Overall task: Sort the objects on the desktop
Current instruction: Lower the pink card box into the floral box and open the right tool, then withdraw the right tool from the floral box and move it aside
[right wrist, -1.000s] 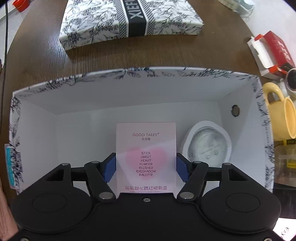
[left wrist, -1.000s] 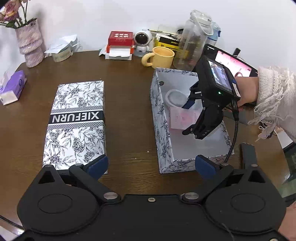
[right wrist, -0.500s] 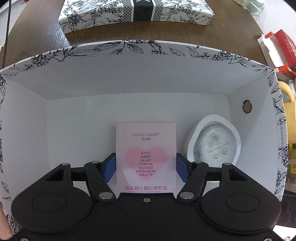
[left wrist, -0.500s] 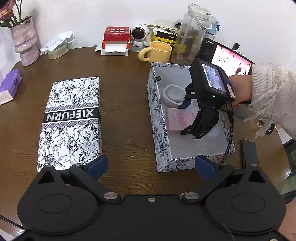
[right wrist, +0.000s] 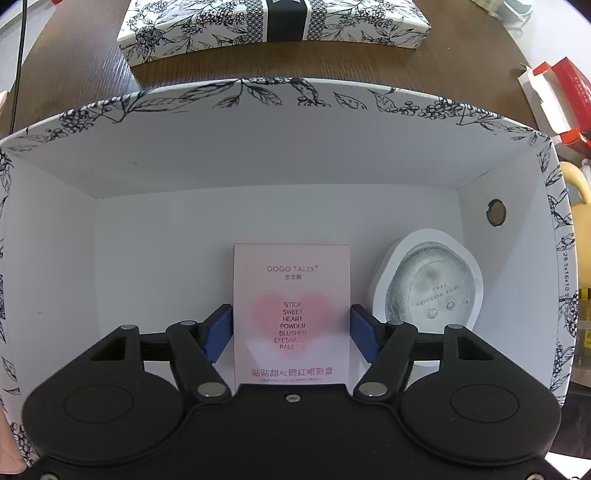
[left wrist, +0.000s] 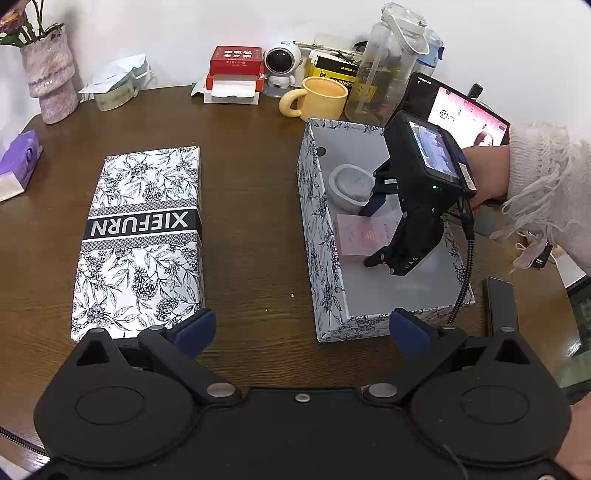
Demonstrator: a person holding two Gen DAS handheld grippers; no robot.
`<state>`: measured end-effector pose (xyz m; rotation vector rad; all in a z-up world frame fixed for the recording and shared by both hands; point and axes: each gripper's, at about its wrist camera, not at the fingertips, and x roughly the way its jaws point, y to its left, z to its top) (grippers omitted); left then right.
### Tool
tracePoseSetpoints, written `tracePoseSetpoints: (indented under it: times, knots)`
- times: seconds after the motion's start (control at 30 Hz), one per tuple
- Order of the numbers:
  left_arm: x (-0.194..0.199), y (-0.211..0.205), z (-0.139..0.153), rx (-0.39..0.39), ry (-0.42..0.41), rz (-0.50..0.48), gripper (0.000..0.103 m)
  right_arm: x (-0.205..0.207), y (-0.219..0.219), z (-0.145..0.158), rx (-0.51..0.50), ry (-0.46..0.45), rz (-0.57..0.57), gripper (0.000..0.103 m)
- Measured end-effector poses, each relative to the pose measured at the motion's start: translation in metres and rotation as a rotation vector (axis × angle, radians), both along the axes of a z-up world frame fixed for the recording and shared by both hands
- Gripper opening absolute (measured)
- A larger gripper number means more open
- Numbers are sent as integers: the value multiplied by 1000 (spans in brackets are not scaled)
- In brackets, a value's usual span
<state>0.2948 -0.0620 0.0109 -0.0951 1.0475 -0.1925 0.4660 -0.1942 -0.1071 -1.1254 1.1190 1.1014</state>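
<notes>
Two things lie inside the open patterned box [left wrist: 321,236] in the left wrist view: one pink palette carton [left wrist: 364,240] and one round white case [left wrist: 351,182] just beyond it toward the far end. One matching lid [left wrist: 142,236] marked XIEFURN lies flat on the brown table [left wrist: 251,206], well apart to the left of the box. Behind the box stand one yellow mug [left wrist: 321,98], one clear bottle [left wrist: 384,70], one red packet [left wrist: 234,62] and one small robot figure [left wrist: 282,64]; one vase [left wrist: 50,79] stands at the far left. The right gripper [left wrist: 373,236] reaches down into the box, clamped on the carton. The left gripper [left wrist: 301,326] hangs spread wide over bare table, holding nothing, the box corner just ahead of its right finger.

One carton [right wrist: 291,314] fills the middle of the right wrist view, pinched between the two blue pads [right wrist: 218,332] of the right gripper [right wrist: 291,332], low over the white box floor. The round case [right wrist: 424,288] leans just to its right, near the wall with one round hole [right wrist: 496,212]. The lid [right wrist: 273,26] lies past the far wall.
</notes>
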Motion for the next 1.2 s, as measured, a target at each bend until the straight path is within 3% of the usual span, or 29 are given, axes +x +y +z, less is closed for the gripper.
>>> tracePoseSetpoints:
  times: [0.3,0.4,0.47,0.7,0.83,1.2]
  knots:
    - [0,1,-1,0,4,6,101,4,2,8,4,-19,5,74]
    - [-2,1,-1,0,0,4,101,2,1,14,10,-25,3,80]
    - [-2,1,0,1,-3,3,101,2,-2,20,25,-42,-5,91]
    - [-5,-1,1,4,-10,-5,101,2,-9,38,76,-102,-34,93]
    - [-8,0,2,4,-16,-11,101,-5,-15,46,101,-128,-61,103]
    - [-16,5,5,12,-27,-22,101,-9,-10,70,190,-164,-151,103]
